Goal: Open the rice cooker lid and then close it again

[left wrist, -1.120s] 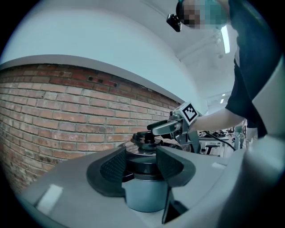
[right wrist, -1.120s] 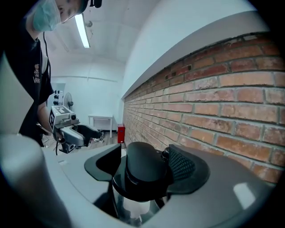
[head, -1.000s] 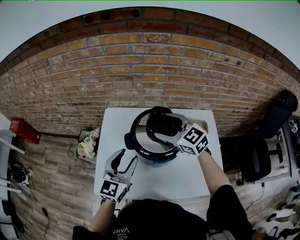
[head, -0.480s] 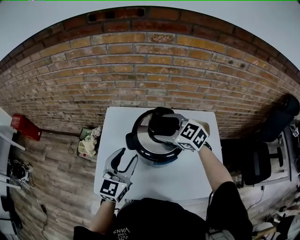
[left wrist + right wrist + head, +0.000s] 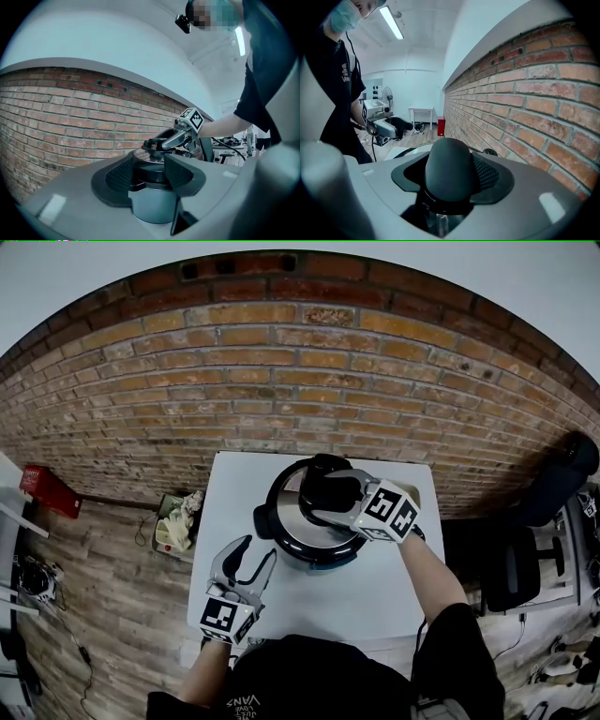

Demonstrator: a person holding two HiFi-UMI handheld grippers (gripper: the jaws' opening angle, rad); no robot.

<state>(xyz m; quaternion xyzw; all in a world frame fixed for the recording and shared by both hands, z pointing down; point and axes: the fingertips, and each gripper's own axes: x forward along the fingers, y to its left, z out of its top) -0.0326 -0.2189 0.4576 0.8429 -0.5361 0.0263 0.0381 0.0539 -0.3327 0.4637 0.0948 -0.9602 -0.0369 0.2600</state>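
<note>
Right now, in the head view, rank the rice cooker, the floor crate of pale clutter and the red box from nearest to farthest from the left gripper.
From the left gripper:
1. Round steel-lidded rice cooker, on the white table, just ahead and right.
2. Small crate of pale clutter, on the floor by the table's left edge.
3. Red box, on the floor, far left.

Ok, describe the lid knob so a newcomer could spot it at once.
A white table stands against the brick wall, with a round cooker at its far side. In the middle of its shiny lid sits the knob: a smooth black dome rising from bright metal.
</note>
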